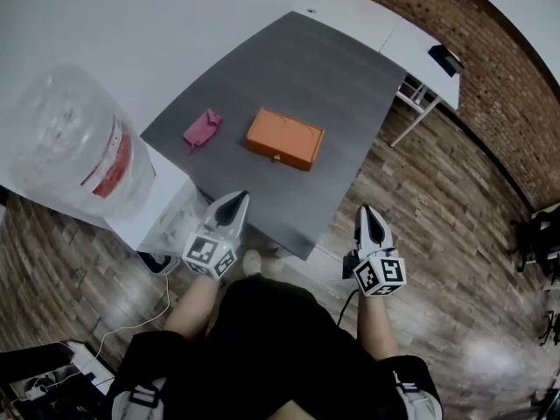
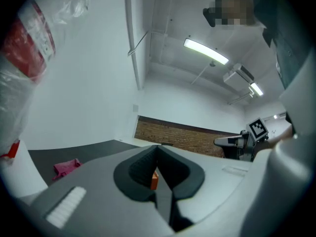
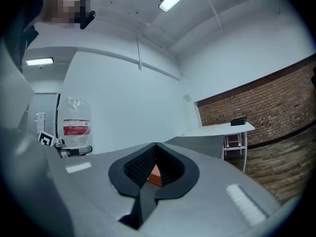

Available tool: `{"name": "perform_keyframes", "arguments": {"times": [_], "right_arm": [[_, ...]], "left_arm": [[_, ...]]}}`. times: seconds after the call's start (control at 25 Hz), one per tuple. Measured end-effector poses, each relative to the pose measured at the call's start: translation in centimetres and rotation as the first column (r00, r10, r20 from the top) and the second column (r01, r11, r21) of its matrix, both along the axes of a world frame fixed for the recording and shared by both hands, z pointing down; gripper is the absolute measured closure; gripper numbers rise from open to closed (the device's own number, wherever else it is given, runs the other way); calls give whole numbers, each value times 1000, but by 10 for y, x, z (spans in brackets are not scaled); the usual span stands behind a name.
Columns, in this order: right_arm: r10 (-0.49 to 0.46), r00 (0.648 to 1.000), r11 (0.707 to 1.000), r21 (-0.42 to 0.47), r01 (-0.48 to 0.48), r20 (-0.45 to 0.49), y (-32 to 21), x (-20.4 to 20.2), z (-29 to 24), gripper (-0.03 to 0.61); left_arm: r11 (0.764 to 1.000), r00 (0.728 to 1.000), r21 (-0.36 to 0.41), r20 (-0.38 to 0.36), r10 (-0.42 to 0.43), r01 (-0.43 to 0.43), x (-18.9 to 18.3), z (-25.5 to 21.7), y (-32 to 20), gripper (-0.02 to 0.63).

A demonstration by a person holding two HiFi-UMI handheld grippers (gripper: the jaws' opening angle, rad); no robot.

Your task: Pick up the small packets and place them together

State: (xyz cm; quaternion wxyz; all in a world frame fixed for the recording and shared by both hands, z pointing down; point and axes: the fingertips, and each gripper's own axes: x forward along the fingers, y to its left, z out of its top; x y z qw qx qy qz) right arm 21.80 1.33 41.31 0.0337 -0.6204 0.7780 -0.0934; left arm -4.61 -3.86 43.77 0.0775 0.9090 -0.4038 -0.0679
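On the dark grey table point(image 1: 324, 68) lie a crumpled pink packet point(image 1: 201, 128) and, to its right, a flat orange packet point(image 1: 284, 138). My left gripper point(image 1: 240, 198) is shut with nothing in it, held level at the table's near edge, short of the pink packet. My right gripper point(image 1: 367, 209) is also shut and empty, off the table's near right corner above the floor. In the left gripper view the pink packet point(image 2: 66, 167) lies far left, and the orange packet point(image 2: 154, 179) shows behind the closed jaws. The right gripper view shows the orange packet point(image 3: 154, 176) the same way.
A water dispenser with a clear bottle point(image 1: 74, 138) stands against the table's left end. A white table point(image 1: 411, 33) with a black object point(image 1: 446, 58) adjoins the far right. A brick wall point(image 1: 490, 68) runs behind it. A white cable point(image 1: 131, 331) lies on the wooden floor.
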Motion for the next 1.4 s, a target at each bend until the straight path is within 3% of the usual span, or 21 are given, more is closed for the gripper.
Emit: {"name": "perform_keyframes", "arguments": {"times": [0.32, 0.68, 1.08, 1.28, 1.4], "right_arm": [[4, 999, 1000, 7, -3, -43, -73, -10, -12, 577], [-16, 996, 1000, -15, 15, -86, -124, -33, -5, 577], [-89, 992, 986, -149, 75, -87, -145, -27, 44, 577], [-113, 989, 974, -207, 92, -94, -149, -27, 64, 577], [-104, 991, 971, -223, 84, -80, -150, -21, 71, 577]], "left_arm": [[1000, 1000, 2, -12, 27, -27, 3, -3, -75, 614], [998, 998, -37, 35, 59, -58, -1, 9, -111, 614], [982, 985, -177, 145, 89, -63, 41, 66, -120, 614], [961, 964, -270, 235, 128, -62, 68, 111, -122, 614], [933, 943, -357, 295, 152, -39, 80, 143, -132, 611]]}}
